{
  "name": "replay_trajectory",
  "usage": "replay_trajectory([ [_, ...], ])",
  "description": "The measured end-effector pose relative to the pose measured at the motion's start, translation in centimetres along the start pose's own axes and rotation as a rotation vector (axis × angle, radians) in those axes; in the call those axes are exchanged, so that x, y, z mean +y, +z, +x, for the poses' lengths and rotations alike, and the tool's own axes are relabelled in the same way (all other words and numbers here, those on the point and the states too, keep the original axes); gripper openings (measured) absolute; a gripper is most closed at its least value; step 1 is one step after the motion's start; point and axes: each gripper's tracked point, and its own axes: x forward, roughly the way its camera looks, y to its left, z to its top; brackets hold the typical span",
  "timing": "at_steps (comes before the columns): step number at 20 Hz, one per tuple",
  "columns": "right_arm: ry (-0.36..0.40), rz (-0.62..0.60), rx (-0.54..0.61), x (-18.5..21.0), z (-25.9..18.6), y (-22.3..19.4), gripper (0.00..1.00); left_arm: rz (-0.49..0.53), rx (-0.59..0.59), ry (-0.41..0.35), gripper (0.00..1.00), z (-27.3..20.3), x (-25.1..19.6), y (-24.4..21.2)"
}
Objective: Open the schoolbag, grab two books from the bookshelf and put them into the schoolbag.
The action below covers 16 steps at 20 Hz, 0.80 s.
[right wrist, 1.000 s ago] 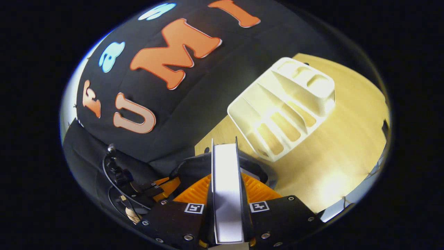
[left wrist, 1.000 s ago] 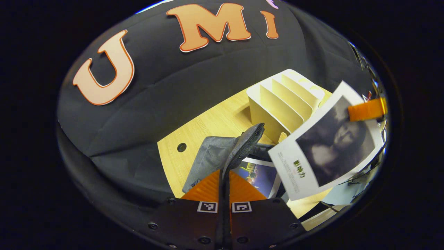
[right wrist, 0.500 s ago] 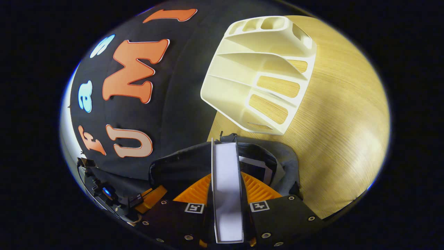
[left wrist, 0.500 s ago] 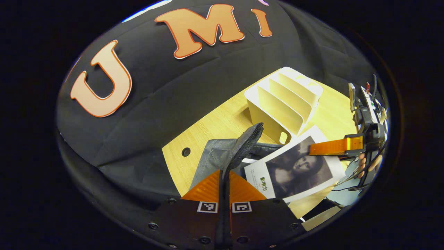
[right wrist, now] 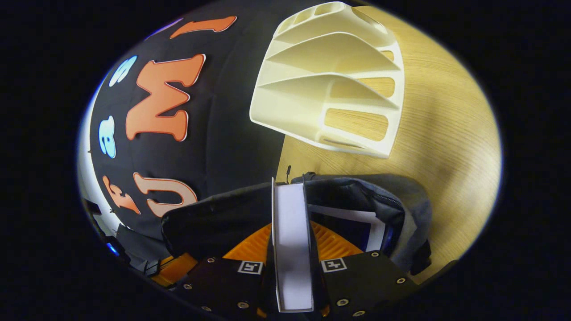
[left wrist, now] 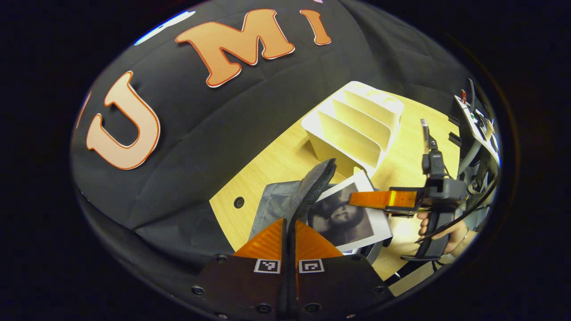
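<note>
**Second book at the mouth of the schoolbag**

The pale, wood-grained surface (left wrist: 276,165) ran up against the booth's black cloth wall (left wrist: 214,125), and a small round hole (left wrist: 239,202) was cut into it near the wall. A cream plastic bookshelf with slanted dividers (left wrist: 357,127) stood on this surface, its slots holding no books in either view. Just in front of it lay the grey fabric schoolbag (left wrist: 279,205), unzipped.

In the left gripper view, the left tongs (left wrist: 290,232) were pressed together on the raised grey flap of the schoolbag (left wrist: 316,185), holding the bag's mouth open. Beyond the flap, the right tongs (left wrist: 357,199) reached in from the right, held by a hand (left wrist: 446,234), and clamped a white-bordered book with a dark portrait cover (left wrist: 345,214), which sat tilted at the bag's opening.

In the right gripper view, the right tongs (right wrist: 292,236) gripped that book (right wrist: 292,249) edge-on, its white page block standing between the two fingers. The book's far end reached over the schoolbag's dark opening (right wrist: 250,214), where the white edge of another book with a blue cover (right wrist: 357,223) lay inside. The bookshelf (right wrist: 330,80) sat beyond the bag on the surface (right wrist: 437,133), close to it but apart.

At the far right of the left gripper view stood some equipment and cables, too blurred to make out.
</note>
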Motion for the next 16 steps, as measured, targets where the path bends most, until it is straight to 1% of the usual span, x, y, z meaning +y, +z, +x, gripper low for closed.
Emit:
replay_trajectory([
  [4,-0.003,0.016,-0.008,0.4,2.2,-0.7,0.33,0.005,-0.008,-0.007,0.01,-0.1,-0.5,0.5],
  [6,-0.03,0.008,-0.009,-0.7,3.2,-1.0,0.33,0.0,-0.011,-0.016,0.01,0.1,-0.7,0.6],
  [9,-0.066,0.061,0.015,-1.7,3.5,-1.7,0.35,0.003,-0.011,-0.013,0.01,0.0,-0.6,0.5],
  [11,-0.152,0.04,0.025,-3.6,3.1,-2.2,0.41,-0.008,-0.003,-0.013,0.01,0.3,-0.5,0.0],
  [12,-0.173,0.034,0.037,-4.1,2.7,-2.6,0.5,-0.016,0.001,-0.017,0.01,0.5,-0.5,-0.3],
  [13,-0.187,0.03,0.049,-4.2,2.5,-2.6,0.4,-0.028,0.001,-0.026,0.01,0.6,-0.6,-0.7],
  [14,-0.21,0.021,0.058,-4.7,2.1,-3.0,0.57,-0.037,0.001,-0.034,0.01,0.6,-0.8,-1.0],
  [16,-0.232,-0.004,0.069,-5.1,1.0,-2.9,0.63,-0.044,0.004,-0.036,0.01,0.8,-0.9,-1.4],
])
